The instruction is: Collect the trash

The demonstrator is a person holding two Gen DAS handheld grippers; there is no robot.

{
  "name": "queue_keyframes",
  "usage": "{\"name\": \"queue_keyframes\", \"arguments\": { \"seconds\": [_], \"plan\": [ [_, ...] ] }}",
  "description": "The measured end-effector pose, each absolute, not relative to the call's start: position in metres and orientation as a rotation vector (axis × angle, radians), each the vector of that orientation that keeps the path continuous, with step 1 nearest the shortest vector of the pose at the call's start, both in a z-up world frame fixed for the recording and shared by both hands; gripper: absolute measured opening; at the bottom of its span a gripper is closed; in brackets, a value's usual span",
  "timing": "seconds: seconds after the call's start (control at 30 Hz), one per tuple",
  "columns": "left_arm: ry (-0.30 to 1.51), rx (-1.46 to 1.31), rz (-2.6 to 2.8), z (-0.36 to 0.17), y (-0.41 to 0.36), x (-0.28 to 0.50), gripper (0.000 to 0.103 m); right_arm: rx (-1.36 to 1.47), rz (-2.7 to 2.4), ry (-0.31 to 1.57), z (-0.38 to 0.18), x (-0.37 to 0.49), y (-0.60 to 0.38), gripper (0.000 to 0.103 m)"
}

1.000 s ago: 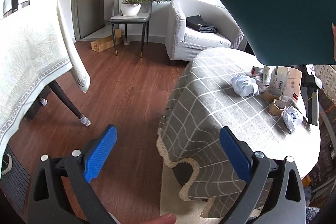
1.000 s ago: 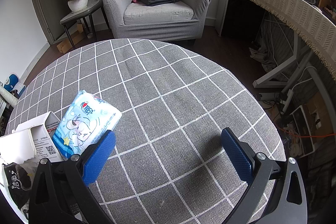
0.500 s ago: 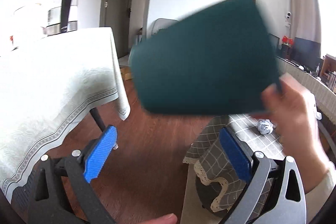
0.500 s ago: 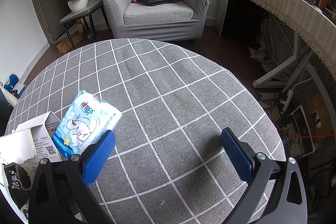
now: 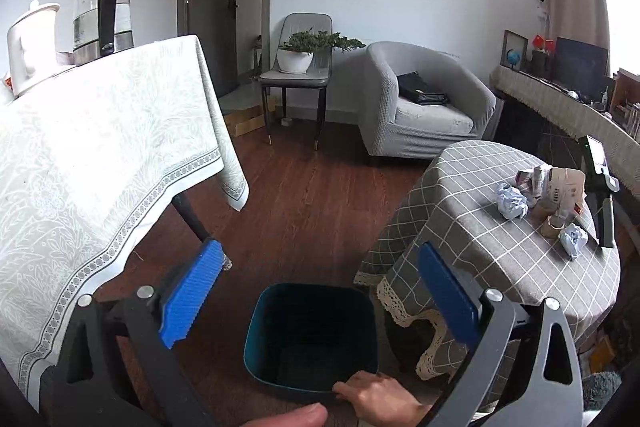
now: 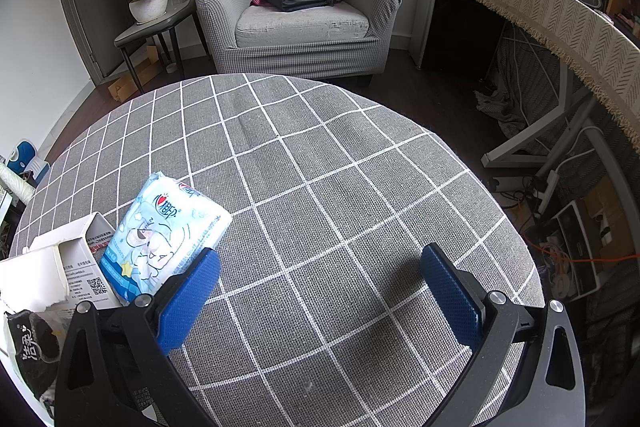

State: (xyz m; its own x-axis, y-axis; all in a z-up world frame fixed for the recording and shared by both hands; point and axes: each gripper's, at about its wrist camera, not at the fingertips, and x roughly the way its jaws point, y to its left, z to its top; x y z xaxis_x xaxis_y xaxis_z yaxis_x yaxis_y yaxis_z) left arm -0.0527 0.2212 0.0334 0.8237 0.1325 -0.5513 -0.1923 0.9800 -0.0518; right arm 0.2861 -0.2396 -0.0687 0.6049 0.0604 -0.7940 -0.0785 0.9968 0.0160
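Observation:
A dark teal bin [image 5: 312, 339] stands on the wood floor beside the round checked table [image 5: 460, 195], and a hand [image 5: 380, 401] grips its near rim. My left gripper [image 5: 316, 291] hangs open above the bin with nothing between its fingers. Crumpled paper [image 5: 511, 201], small cartons [image 5: 560, 187] and another wad [image 5: 573, 238] lie on the table's far side. In the right wrist view my right gripper [image 6: 318, 291] rests open over the checked cloth [image 6: 320, 187], with a blue tissue pack [image 6: 164, 235] and a torn white carton [image 6: 68, 263] just left of its left finger.
A large table with a pale cloth [image 5: 100, 155] carrying a kettle [image 5: 102, 11] fills the left. A grey armchair [image 5: 420, 107] with a black bag and a chair holding a potted plant [image 5: 298, 55] stand at the back. A long draped desk [image 6: 540, 11] runs along the right.
The teal bin was held up in front of the left camera and now stands on the floor by the round table. The left gripper's view has swung around. The right gripper has not moved.

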Motion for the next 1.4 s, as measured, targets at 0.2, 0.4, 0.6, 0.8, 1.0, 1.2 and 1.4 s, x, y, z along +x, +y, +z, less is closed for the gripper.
{"name": "queue_keyframes", "arguments": {
  "seconds": [0.2,0.4,0.6,0.8,1.0,1.2,1.4],
  "plan": [
    [0.566,-0.089,0.126,0.034,0.200,-0.035,0.100,-0.020,0.080,0.918,-0.069,0.286,-0.240,0.101],
    [0.507,-0.101,0.106,0.048,0.172,-0.019,0.100,-0.020,0.080,0.918,-0.069,0.286,-0.240,0.101],
    [0.487,-0.110,0.075,0.037,0.133,0.008,0.100,-0.020,0.080,0.918,-0.069,0.286,-0.240,0.101],
    [0.535,-0.062,0.088,0.021,0.097,0.035,0.100,-0.020,0.080,0.918,-0.069,0.286,-0.240,0.101],
    [0.545,-0.038,0.121,0.011,0.082,0.045,0.100,-0.019,0.080,0.918,-0.069,0.286,-0.240,0.101],
    [0.559,-0.035,0.111,0.007,0.077,0.047,0.100,-0.011,0.076,0.919,-0.068,0.285,-0.242,0.101],
    [0.572,-0.018,0.127,0.006,0.078,0.045,0.100,0.014,0.108,0.720,-0.022,0.213,-0.260,0.100]
  ]
}}
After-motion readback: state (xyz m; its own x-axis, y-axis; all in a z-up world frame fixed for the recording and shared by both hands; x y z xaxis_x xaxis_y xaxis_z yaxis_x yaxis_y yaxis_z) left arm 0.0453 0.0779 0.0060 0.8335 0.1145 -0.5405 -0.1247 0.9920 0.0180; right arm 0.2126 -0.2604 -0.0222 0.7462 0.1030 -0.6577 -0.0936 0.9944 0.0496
